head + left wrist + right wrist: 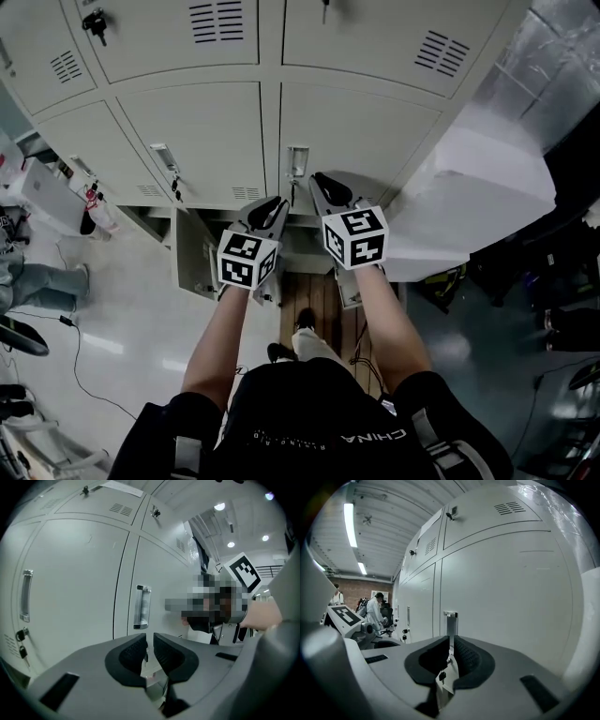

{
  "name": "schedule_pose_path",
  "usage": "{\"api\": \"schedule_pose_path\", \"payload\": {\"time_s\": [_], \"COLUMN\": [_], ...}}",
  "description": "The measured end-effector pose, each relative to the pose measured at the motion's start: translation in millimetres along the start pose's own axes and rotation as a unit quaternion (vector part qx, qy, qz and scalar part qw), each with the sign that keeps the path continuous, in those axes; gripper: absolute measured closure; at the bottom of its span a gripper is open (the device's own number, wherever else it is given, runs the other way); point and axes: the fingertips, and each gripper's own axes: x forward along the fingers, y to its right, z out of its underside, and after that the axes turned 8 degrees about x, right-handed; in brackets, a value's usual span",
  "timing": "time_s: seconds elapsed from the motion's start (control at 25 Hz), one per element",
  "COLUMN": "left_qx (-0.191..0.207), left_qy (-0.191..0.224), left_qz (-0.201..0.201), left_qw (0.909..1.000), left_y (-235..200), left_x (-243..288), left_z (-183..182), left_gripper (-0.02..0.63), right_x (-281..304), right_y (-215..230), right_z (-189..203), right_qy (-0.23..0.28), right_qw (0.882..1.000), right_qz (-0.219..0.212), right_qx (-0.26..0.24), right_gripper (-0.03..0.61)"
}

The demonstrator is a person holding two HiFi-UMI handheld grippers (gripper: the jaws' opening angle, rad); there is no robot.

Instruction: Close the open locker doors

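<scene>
By smooth grey sheet-metal lockers (366,131), low door (195,255) ajar; L gripper (150,645) & R gripper (451,652), ribbed black pads (132,652) nearly together, nothing clamped.

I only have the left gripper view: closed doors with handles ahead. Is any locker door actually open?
Observer: Yes. The head view shows an open door swung out low down, just left of the left tool.
Reviewer: Only that one?
Observer: No, a second open door juts out low, below the right tool.
Reviewer: Is that tool gripping anything?
Observer: No. The right gripper view shows its jaws nearly together, nothing clamped.
</scene>
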Motion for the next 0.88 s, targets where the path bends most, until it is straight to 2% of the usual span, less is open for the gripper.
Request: {"api": "schedule_pose_path", "payload": {"time_s": [0.16,0.28,0.52,0.72,0.88], "left_qx": [0.053,0.073,0.05,0.025,0.029], "left_qy": [0.004,0.006,0.017,0.019,0.016], "left_qz": [0.003,0.013,0.038,0.043,0.039], "left_qw": [0.9986,0.9972,0.9979,0.9986,0.9987], "left_y": [14,26,45,65,85], "left_x": [-18,-30,-48,-61,-75], "left_z": [-6,-8,-4,6,9], "left_gripper": [0.581,0.591,0.594,0.594,0.594], "right_x": [-19,-35,-65,-89,-118], "right_y": [-8,-12,-21,-22,-26], "right_z": [11,21,42,53,55], "right_qy": [-0.011,-0.021,-0.038,-0.041,-0.036], "right_qw": [1.0,1.0,0.999,0.999,0.999], "right_qz": [0.005,0.008,0.01,0.01,0.005], "right_qx": [0.0,0.007,0.007,0.012,0.009], "right_gripper": [0.528,0.528,0.529,0.529,0.529]}}
